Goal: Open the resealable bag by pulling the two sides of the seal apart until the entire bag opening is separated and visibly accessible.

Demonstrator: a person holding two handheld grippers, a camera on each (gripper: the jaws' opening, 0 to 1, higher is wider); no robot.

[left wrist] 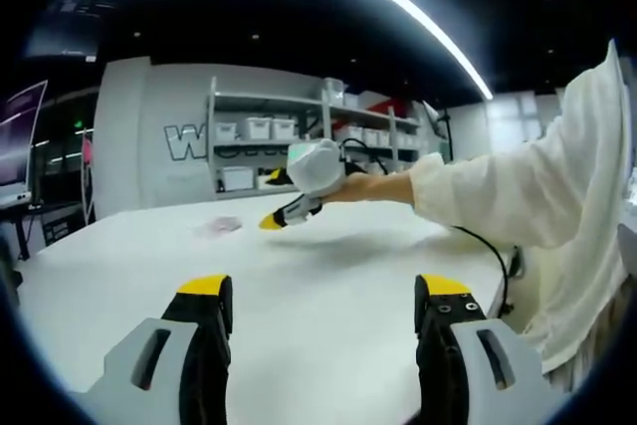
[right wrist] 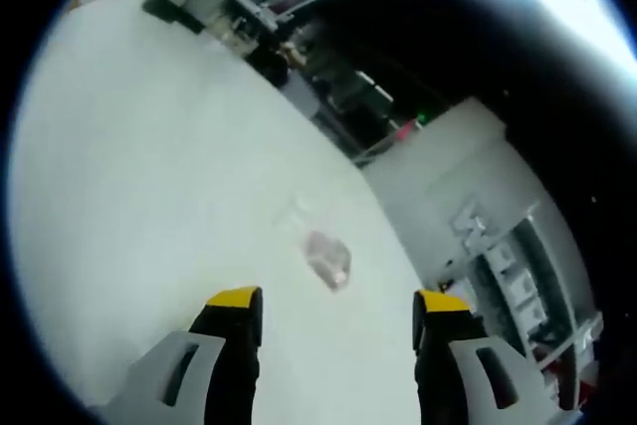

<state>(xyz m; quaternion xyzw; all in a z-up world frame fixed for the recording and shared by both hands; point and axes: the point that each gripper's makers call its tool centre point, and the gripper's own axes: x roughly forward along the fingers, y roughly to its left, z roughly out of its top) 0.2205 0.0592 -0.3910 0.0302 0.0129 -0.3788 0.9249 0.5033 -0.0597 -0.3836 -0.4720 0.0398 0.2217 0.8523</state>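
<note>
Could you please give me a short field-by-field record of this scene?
surface: white table
bag: small clear resealable bag lying flat on the table, touched by neither tool; seal state too small to tell
left tool: open, empty, above bare table
right tool: open, empty, pointed at the bag, short of it
background: shelves with bins

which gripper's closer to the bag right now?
Right. The right gripper hangs over the table just beside the resealable bag, jaws open toward it. The left gripper is back near the table's near edge, well short.
</note>
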